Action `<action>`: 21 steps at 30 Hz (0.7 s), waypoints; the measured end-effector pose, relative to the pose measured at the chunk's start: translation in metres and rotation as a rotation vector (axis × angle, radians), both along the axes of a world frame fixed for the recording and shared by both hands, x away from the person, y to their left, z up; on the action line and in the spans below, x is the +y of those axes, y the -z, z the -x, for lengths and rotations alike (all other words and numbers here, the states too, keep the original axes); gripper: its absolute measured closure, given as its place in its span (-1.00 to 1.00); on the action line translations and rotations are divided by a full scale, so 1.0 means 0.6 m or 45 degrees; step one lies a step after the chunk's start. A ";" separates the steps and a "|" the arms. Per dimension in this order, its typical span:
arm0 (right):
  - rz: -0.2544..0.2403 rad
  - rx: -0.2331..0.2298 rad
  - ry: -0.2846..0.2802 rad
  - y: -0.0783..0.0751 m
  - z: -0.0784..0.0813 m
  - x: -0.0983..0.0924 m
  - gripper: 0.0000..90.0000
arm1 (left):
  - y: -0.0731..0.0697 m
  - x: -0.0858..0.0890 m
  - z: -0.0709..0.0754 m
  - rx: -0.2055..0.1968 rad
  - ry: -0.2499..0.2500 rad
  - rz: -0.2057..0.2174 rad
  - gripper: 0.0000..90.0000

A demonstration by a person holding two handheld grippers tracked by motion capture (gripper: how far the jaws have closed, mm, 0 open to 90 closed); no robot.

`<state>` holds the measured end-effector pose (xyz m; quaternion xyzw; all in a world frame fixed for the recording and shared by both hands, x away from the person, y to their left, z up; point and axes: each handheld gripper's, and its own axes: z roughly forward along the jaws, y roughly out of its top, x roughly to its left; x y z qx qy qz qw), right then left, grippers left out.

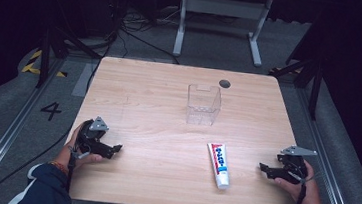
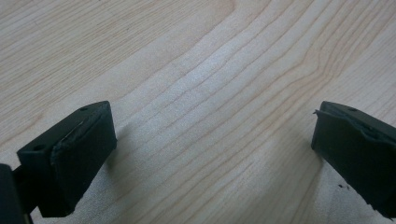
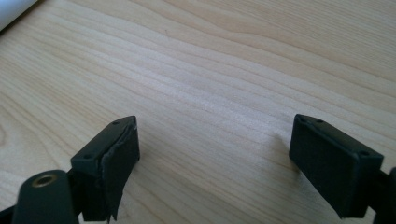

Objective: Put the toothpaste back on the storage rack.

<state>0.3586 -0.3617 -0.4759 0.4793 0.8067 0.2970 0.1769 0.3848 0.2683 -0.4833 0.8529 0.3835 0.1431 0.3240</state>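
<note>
Right now I hold the left gripper (image 1: 114, 149) low over the near-left part of the wooden table (image 1: 144, 93), close to its left edge, jaws spread wide with bare wood grain between them in the left gripper view. My right gripper (image 1: 264, 169) sits near the right edge, likewise released, its jaws parted over bare wood (a white sliver at the top left corner of the right gripper view may be the tube, I cannot tell). Between the two, nearer the right one, a white toothpaste tube (image 1: 218, 164) lies flat, cap toward the near edge. Beyond it stands a clear plastic container (image 1: 203, 104) about mid-table, upright and apart from the tube. A dark round grommet (image 1: 225, 83) marks the far edge. Open wood stretches across the left half.
</note>
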 end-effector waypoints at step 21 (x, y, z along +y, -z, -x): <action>0.021 0.008 -0.058 -0.026 0.022 0.054 -0.49 | 0.000 0.000 -0.001 -0.008 0.005 -0.010 -0.99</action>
